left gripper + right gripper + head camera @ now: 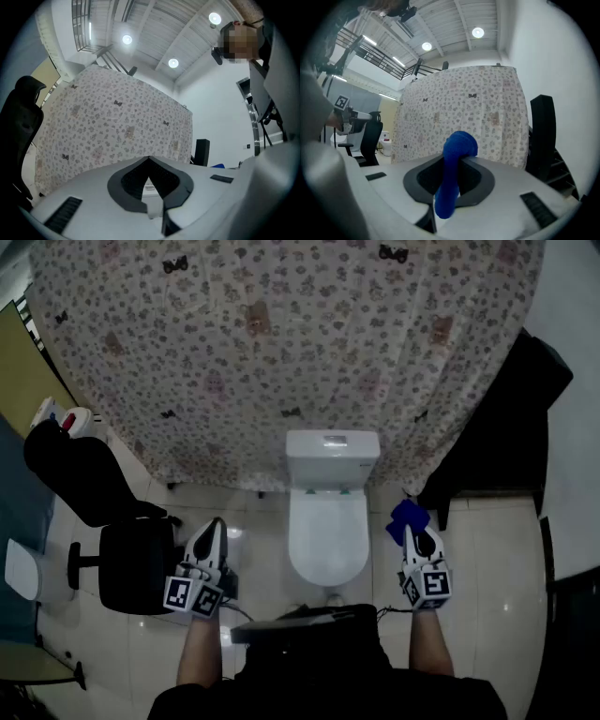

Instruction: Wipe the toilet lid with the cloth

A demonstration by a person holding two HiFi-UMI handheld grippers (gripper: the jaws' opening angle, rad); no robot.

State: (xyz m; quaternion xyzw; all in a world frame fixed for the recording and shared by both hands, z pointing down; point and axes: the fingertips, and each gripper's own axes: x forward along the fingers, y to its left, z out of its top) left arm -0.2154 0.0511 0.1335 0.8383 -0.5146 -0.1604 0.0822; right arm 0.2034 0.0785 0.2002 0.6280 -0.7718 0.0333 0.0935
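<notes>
While right tool [415, 532] pinches cloth [406, 516], left tool [213, 524] pressed together (empty): pre-wipe; next, lower cloth onto toilet lid [327, 532].

Toilet lid [327, 535] clear above, chair [131, 563] left, dark cabinet [497, 427] right

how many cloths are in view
1. The blue cloth is pinched in the right gripper, held to the right of the toilet. The left gripper is shut on nothing. Others may be hidden.

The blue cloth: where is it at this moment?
In the head view, the blue cloth is clamped in the right gripper, at the right side of the white toilet and apart from its closed lid.
</notes>
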